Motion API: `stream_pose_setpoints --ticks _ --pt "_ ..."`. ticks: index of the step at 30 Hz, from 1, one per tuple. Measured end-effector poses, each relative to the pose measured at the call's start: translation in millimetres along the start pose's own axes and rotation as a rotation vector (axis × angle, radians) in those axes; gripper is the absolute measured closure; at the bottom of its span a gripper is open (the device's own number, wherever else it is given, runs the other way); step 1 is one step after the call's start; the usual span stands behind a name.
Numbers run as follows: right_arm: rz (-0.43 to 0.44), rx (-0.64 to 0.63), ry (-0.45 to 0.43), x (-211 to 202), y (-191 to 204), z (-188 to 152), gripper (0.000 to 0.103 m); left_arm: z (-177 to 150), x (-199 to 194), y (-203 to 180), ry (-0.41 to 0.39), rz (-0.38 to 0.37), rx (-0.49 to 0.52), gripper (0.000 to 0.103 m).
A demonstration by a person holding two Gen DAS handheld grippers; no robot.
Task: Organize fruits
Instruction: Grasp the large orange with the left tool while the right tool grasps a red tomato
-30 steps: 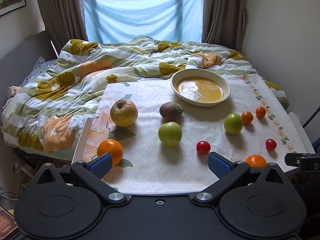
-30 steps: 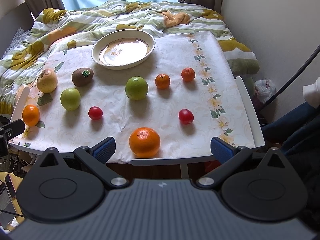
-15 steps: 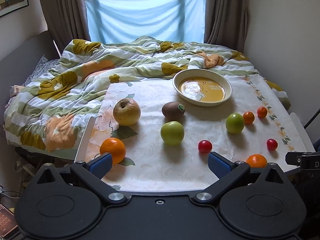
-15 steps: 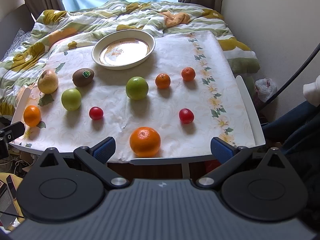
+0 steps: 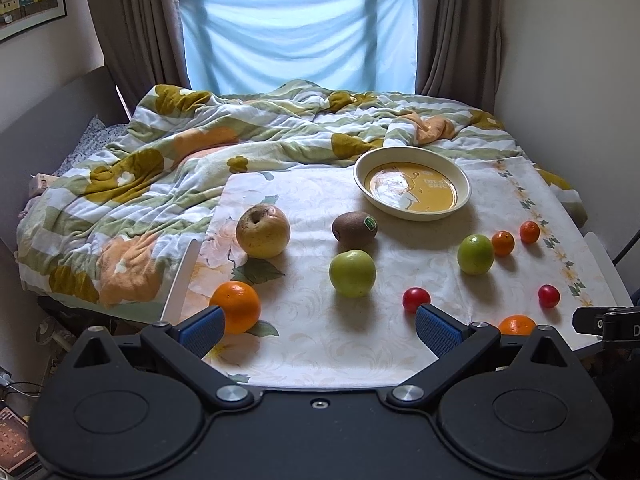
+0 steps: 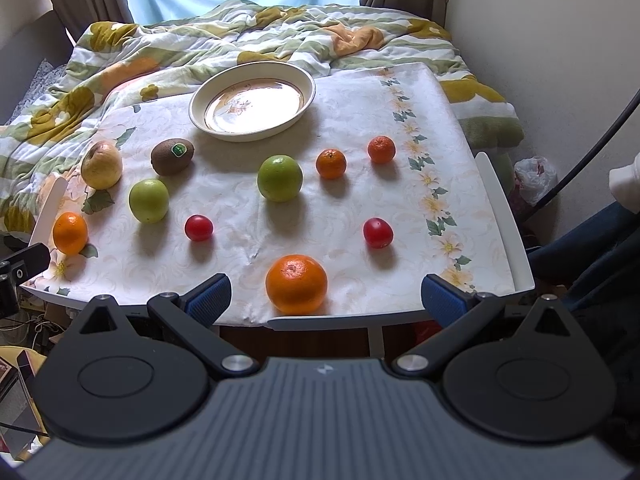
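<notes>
Nothing is sorted yet, as far as I can judge: every fruit lies loose on the pale flowered tablecloth (image 6: pixel 360 92) and the whole task remains.

The left gripper (image 5: pixel 318 330) hovers at the near edge of the table with its jaws spread wide and nothing between them. Just ahead of its left finger lies a round orange (image 5: pixel 235 306). Further ahead on that side sits a yellow-brown bruised apple (image 5: pixel 263 231). Straight ahead are a round green apple (image 5: pixel 352 273) and, behind it, a brown kiwi with a green sticker (image 5: pixel 355 231). Close to its right finger lies a small red cherry tomato (image 5: pixel 416 299).

The right gripper (image 6: pixel 325 300) also stands wide and holds nothing. A big orange (image 6: pixel 296 284) rests between its two fingers, just ahead of them, near the table edge. Beyond that lie a second green apple (image 6: pixel 279 178) and two small mandarins (image 6: pixel 331 163), (image 6: pixel 381 149). To the right of the big orange is a second red tomato (image 6: pixel 377 232).

The only container is the cream round shallow dish with a yellow bottom (image 6: pixel 200 100), far ahead of both grippers. It holds no fruit.
</notes>
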State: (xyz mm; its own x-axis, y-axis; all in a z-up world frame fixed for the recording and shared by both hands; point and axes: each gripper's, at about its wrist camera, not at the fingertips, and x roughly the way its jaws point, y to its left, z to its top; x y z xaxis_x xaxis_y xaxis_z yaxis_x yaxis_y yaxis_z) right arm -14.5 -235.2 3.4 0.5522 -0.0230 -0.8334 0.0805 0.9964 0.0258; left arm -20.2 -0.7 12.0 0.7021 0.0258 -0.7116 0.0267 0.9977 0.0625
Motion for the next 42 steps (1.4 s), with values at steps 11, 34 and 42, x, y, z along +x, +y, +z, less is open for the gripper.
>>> stream_pose_setpoints --ticks 11,34,42 --pt "0.084 -0.045 0.007 18.6 5.5 11.0 0.0 -0.1 17.7 7.9 -0.007 0.086 -0.013 0.0" --pt "0.144 -0.061 -0.041 120.0 95.1 8.2 0.0 -19.6 136.0 83.4 0.049 0.062 0.042 0.007" --pt "0.112 -0.09 -0.041 148.3 117.7 2.2 0.004 -22.5 161.6 93.1 0.078 0.02 0.049 0.016"
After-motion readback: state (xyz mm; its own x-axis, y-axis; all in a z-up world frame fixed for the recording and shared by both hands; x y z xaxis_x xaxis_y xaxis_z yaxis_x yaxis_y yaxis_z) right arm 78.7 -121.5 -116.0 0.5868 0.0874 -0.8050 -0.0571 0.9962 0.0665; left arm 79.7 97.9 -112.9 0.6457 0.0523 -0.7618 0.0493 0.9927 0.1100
